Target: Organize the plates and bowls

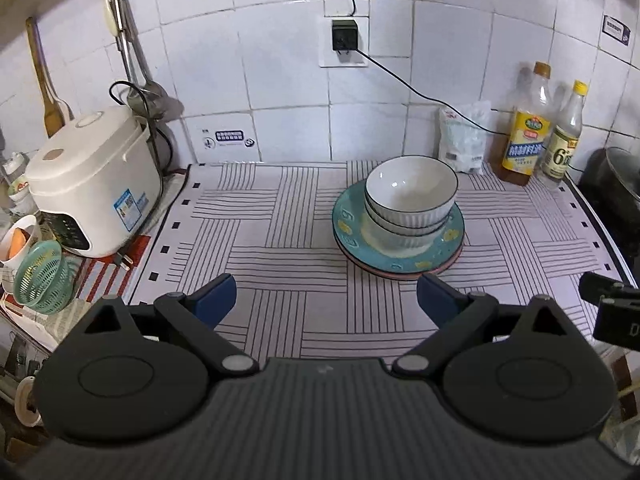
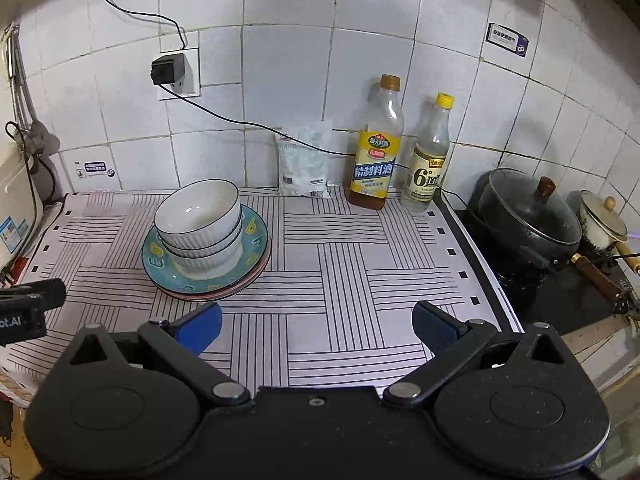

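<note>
Left gripper point(image 1: 326, 300): jaws wide apart, nothing between them, hovering over the striped mat point(image 1: 280, 264). Right gripper point(image 2: 318, 330): jaws likewise wide apart and empty, above the mat's near edge.

Task things: bowls point(image 1: 411, 200), three by the look of the rims, nested upright. They sit on a teal plate point(image 1: 348, 236), which lies on a pink plate point(image 1: 404, 274); only the pink rim shows. The stack is at 1 o'clock from the left gripper, 11 o'clock from the right, apart from both.

Progress, as a judgement: stacking looks done. Bowls together, plates together, one pile. No loose dish shows in either view. What is left, if anything, may be moving the pile elsewhere; cannot tell from here.

Around:
- Rice cooker point(image 1: 94, 184) at 10 o'clock of the left gripper, off the mat.
- Green strainer point(image 1: 40, 278) below the cooker, at 9 o'clock.
- Salt bag point(image 2: 306, 164), two bottles point(image 2: 376, 152) against the wall, at 12 to 1 o'clock of the right gripper.
- Black pot point(image 2: 524, 216) with lid at 2 o'clock, on the stove.
- Cable point(image 2: 240, 122) from the wall plug runs behind the bottles.

Obstructions: none between either gripper and the stack. Bowls stand tall on loose plates; the pile could slide if lifted by the plates.
</note>
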The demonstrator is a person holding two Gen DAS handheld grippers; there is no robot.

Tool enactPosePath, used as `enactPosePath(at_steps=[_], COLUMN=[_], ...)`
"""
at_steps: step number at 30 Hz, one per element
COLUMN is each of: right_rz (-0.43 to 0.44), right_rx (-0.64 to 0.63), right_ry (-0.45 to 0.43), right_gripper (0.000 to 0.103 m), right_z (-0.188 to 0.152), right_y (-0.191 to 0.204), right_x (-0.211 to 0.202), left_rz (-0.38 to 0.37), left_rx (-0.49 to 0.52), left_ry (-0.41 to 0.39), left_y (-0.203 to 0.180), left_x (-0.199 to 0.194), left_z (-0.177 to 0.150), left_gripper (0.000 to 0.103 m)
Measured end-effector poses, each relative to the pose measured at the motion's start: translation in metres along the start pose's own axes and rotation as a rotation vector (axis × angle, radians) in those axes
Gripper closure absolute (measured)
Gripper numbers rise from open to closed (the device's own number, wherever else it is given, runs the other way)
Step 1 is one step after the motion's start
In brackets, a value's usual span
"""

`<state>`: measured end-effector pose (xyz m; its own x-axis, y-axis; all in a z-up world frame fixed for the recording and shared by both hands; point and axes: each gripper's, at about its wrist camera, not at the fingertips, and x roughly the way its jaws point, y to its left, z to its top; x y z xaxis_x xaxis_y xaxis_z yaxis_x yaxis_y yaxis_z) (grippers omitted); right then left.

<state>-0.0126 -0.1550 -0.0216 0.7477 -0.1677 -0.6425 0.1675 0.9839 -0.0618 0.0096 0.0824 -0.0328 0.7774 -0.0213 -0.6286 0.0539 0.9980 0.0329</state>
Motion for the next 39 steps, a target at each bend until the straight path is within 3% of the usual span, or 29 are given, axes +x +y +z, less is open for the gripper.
enactPosePath(at_steps=[39], right_rz=[-0.025], right_rx=[-0.009], right_ry=[0.027], right_gripper=[0.001], right_z=[-0.004], right_y=[0.002], right_x=[0.011], left_rz=[0.015], left_rx=[0.008], left_ry=[-0.027], left_y=[-0.002], left_x=[0.01], left_z=[-0.003], left_gripper=[0.005])
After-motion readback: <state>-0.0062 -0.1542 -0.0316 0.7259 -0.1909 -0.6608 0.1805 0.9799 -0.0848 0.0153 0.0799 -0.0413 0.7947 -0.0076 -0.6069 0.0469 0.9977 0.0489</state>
